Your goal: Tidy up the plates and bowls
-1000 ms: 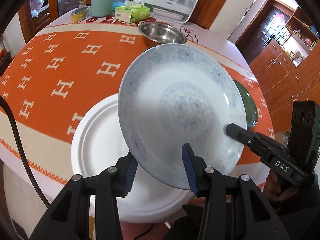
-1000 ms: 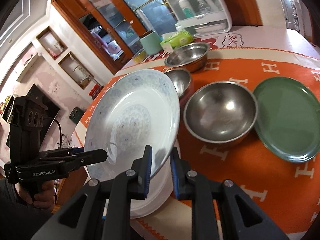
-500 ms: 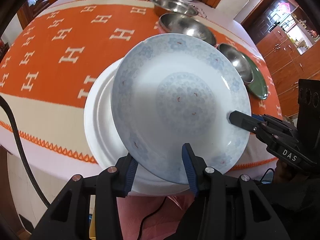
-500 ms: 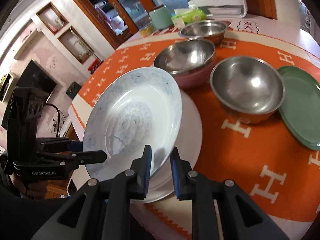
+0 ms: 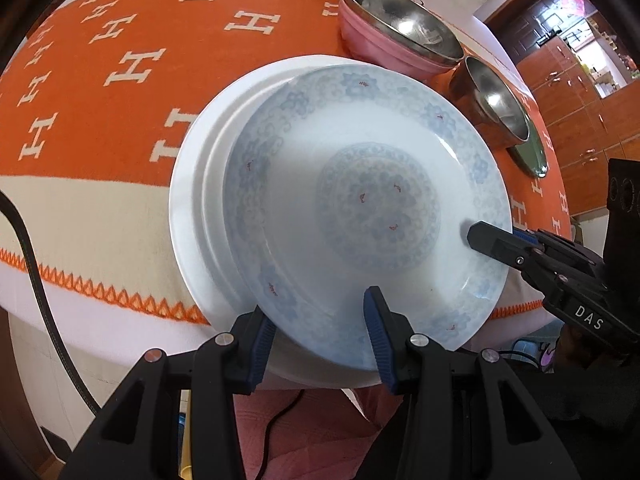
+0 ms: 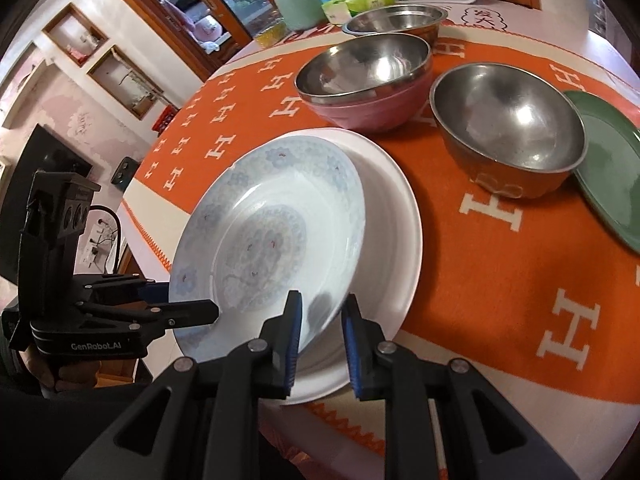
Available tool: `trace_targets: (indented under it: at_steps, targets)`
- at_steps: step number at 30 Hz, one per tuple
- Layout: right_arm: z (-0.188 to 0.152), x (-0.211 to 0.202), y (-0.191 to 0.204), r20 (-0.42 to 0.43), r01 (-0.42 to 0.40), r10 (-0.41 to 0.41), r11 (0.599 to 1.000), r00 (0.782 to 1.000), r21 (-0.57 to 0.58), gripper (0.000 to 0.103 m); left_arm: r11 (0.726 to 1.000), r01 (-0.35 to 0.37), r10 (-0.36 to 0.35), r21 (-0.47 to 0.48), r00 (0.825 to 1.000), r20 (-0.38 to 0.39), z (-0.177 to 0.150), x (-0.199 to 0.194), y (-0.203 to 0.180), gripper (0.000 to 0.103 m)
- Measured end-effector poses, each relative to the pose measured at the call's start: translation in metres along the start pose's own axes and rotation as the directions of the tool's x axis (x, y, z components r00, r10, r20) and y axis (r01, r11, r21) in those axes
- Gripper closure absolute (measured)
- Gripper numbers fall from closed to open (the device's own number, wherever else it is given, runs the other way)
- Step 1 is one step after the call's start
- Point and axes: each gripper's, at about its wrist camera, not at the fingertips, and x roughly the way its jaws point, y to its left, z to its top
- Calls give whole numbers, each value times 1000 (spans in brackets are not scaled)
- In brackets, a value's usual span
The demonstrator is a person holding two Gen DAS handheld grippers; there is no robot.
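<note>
the blue patterned plate (image 5: 372,208) came down closer over the white plate (image 5: 192,216) on the table. the left gripper (image 5: 316,336) and the right gripper (image 6: 320,332) both were clamped on its near rim, one finger above and one below.

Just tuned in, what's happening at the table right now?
A person holds the blue-patterned plate by its rim with both tools: the left gripper at the near edge, the right gripper at another edge. The plate sits tilted just over the white plate on the orange tablecloth, not yet flat. Steel bowls wait nearby.
</note>
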Motion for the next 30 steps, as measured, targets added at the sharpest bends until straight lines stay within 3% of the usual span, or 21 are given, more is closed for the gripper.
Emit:
trace_targets:
  at_steps: [19,30]
  targets:
    - [-5,11,11,-18,105,-103,984,995,144,83,989,37,-27,142,997,-70,32,5,12,61]
    - [-9,10,23,-24,200,-199,972,980,123,83,984,9,2,178,998,-63,45,0,17,61]
